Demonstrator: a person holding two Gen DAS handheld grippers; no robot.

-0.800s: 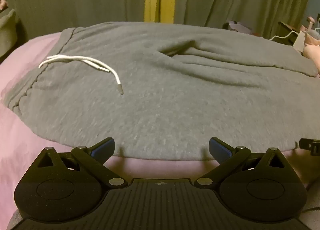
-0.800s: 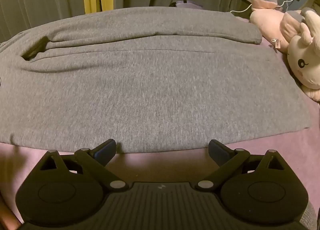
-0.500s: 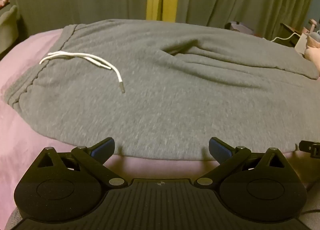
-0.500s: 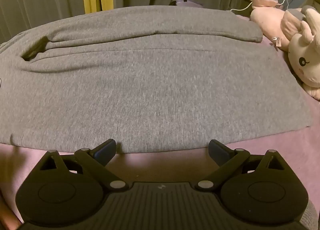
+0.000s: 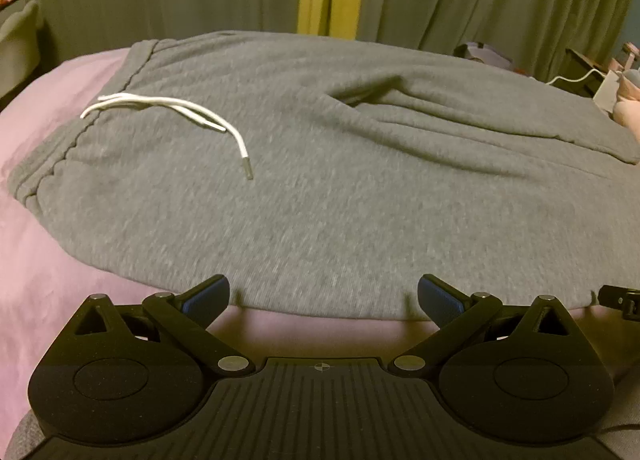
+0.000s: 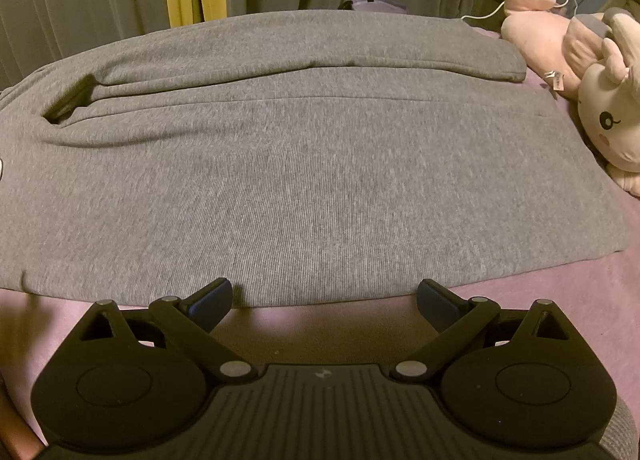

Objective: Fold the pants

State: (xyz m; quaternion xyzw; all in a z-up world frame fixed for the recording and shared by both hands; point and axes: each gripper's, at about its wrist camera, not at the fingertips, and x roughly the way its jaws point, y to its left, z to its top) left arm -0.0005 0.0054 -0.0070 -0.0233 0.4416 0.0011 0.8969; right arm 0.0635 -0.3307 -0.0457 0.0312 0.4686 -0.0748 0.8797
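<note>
Grey fleece sweatpants [image 5: 340,187]: spread flat on pink bedsheet [image 5: 36,272], near hem just ahead of both grippers. Left gripper [image 5: 323,296]: jaws wide apart, holding nothing. Right gripper [image 6: 324,296]: likewise spread, empty. White drawstring cord [image 5: 176,107]: ahead-left of left gripper (metal-tipped). Cream plush rabbit [image 6: 612,127]: ahead-right of right gripper. No legible writing.

Both the left gripper [image 5: 323,297] and the right gripper [image 6: 324,298] are matte black, with ribbed centre plates, round side discs, silver pivot screws and blue-padded fingers [image 5: 208,297].
</note>
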